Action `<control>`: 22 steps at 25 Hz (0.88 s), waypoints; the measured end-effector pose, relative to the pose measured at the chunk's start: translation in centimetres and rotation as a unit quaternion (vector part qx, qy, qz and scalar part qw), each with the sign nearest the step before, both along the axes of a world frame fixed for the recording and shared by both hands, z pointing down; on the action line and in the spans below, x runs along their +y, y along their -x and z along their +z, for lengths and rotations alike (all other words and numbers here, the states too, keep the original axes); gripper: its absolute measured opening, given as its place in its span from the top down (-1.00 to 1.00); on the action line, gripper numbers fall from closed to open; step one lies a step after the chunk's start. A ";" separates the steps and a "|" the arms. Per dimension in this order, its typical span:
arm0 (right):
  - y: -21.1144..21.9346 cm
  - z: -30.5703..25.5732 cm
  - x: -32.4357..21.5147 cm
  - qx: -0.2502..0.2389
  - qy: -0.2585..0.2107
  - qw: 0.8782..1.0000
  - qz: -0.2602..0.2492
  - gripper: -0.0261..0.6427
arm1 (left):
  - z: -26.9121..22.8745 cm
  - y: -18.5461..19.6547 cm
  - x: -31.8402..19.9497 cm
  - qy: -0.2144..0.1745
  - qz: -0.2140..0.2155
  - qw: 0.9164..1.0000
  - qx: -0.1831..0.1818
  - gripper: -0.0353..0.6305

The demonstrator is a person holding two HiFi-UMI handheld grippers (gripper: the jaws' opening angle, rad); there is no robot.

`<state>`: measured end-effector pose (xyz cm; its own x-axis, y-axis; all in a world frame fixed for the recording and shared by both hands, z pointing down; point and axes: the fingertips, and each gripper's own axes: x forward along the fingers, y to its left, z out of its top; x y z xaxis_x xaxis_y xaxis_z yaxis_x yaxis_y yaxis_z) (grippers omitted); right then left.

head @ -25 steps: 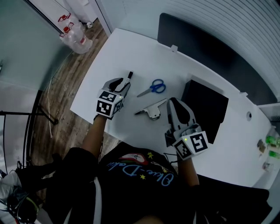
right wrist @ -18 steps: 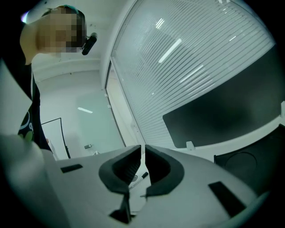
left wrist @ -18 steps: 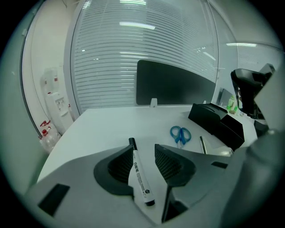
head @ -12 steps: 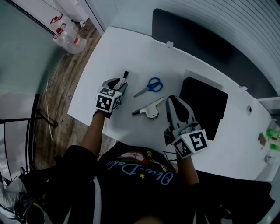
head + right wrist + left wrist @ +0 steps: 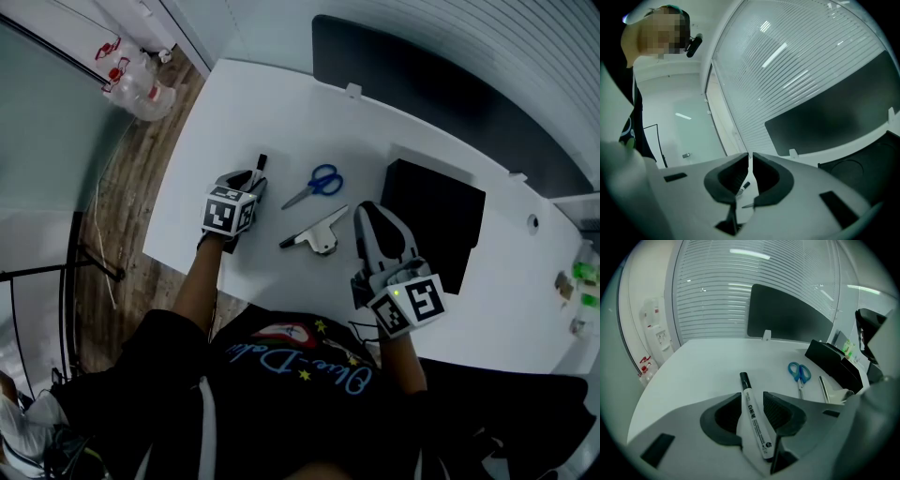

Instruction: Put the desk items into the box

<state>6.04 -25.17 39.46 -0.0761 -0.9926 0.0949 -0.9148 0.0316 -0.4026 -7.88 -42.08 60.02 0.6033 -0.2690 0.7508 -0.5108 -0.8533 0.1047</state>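
Desk inventory, taken from the side of the room.

1. White desk: carries every item below.
2. White-barrelled marker pen with a black cap: lies flat near the desk's left edge, not yet boxed. Its long axis runs the way the left gripper points, cap end away from the hand.
3. Left gripper: tilted down over the marker. Its jaws have just been opening and stand wide, one pad either side of the barrel, neither pressing on it. My reading: closing would pinch across the barrel, so the alignment suits a pick-up.
4. Blue-handled scissors: right of the marker, apart from it.
5. Silver metal hand tool: just below the scissors; I cannot tell its kind.
6. Black rectangular box: far right of the group, well apart from the marker.
7. Right gripper: held level beside the box, jaws drawn together to a thin slit with nothing in them.

The left hand is plainly the nearer to the marker, and the carry to the box would go rightwards over items 4 and 5.
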 end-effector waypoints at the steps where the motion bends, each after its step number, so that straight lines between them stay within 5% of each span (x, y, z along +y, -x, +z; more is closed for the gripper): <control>1: -0.1 0.0 0.0 0.000 0.000 1.000 0.002 0.86 | 0.1 0.0 0.0 0.002 0.000 1.000 -0.002 0.44; 22: -0.6 0.1 0.9 0.002 0.007 1.000 0.013 0.86 | 0.4 0.2 0.0 -0.027 -0.011 1.000 -0.003 0.67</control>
<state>6.63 -24.26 39.60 -0.0498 -0.9929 0.1082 -0.9171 0.0026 -0.3987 -8.09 -42.09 60.47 0.5924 -0.3225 0.7383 -0.5300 -0.8462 0.0557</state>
